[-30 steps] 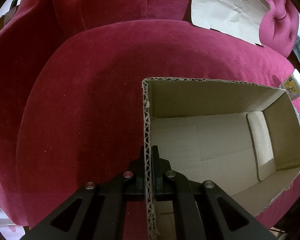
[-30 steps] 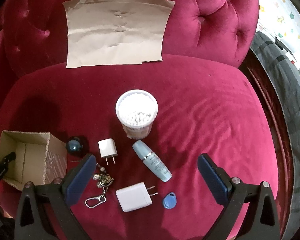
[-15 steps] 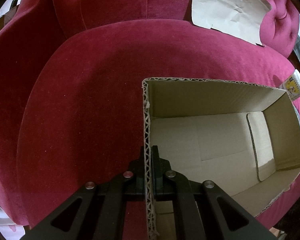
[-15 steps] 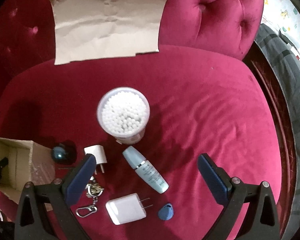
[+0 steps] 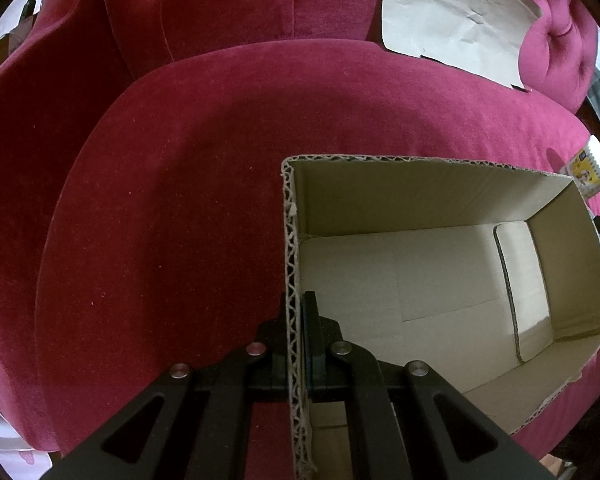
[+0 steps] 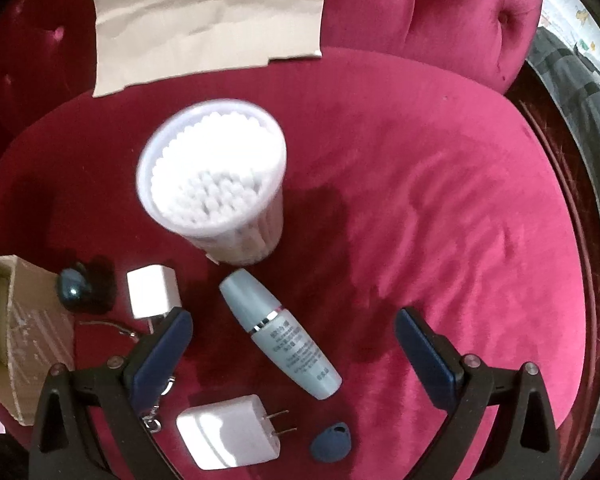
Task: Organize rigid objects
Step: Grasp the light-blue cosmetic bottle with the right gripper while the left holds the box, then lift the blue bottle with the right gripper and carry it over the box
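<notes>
My left gripper [image 5: 298, 320] is shut on the near wall of an open, empty cardboard box [image 5: 440, 272] on the red velvet seat; the box also shows at the left edge of the right wrist view [image 6: 16, 320]. My right gripper [image 6: 294, 328] is wide open above the loose items. Between its fingers lies a pale blue bottle [image 6: 280, 332]. A round tub of cotton swabs [image 6: 214, 176] stands beyond it. A small white charger [image 6: 152, 292], a dark ball [image 6: 72, 286], a larger white charger [image 6: 230, 430], a blue key fob [image 6: 332, 442] and a keychain [image 6: 156, 404] lie around.
A sheet of brown paper [image 6: 204, 12] leans on the tufted chair back [image 6: 440, 12]. The seat's right edge [image 6: 572, 280] drops to a dark floor. The swab tub also shows at the right edge of the left wrist view [image 5: 592, 168].
My right gripper has moved down and forward toward the items, so the swab tub and bottle look larger. The left gripper and box have not moved.
</notes>
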Demonstrator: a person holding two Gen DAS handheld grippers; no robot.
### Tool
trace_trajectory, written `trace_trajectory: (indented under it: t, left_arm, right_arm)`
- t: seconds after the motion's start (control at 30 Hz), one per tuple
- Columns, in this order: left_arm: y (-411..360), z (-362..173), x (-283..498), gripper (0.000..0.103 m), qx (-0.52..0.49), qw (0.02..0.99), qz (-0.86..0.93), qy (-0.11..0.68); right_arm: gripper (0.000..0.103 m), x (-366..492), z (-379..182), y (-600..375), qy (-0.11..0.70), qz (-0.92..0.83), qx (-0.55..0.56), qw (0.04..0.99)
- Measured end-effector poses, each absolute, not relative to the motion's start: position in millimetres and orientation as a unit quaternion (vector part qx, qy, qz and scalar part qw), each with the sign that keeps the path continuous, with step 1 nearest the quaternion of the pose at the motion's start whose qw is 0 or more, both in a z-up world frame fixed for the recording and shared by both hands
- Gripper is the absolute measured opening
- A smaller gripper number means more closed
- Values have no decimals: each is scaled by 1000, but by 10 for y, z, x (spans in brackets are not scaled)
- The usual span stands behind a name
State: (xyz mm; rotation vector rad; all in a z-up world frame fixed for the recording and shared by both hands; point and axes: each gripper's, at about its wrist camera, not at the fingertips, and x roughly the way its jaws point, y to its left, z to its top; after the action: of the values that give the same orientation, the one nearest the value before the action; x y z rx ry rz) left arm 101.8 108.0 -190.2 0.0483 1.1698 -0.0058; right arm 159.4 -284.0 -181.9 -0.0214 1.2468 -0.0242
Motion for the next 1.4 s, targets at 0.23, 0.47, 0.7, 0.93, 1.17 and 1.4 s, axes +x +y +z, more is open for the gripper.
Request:
trace_trajectory:
  t: [0.23,0.47,0.7,0.93,1.17,1.4]
  left_arm:
    - [1083,-1902,1016,4,23,834,-3,552]
    - [1085,-1903,1016,4,23,834,-3,552]
    - [1083,-1903,1016,4,23,834,-2,552]
    - [1088,-1904,1020,4,23,833,-3,552]
    - [1087,-1904,1020,4,25,834,-2,552]
    - [1082,-1906,1024,4,24,834,-1,552]
  right_arm:
    - [103,1632,-1964,-2877,600,-12,-7,800]
    - [85,1671,-2013,-2872,604,5,-10,797]
    - [28,1622,-2092,-2718,601,38,-26,798]
    - [27,1544,-2126,-2629,596,47,-38,801]
    - [27,1467,-1975,-2596,588,51,-50,805]
    - [27,1373,-1881,-2591,580,57,-44,811]
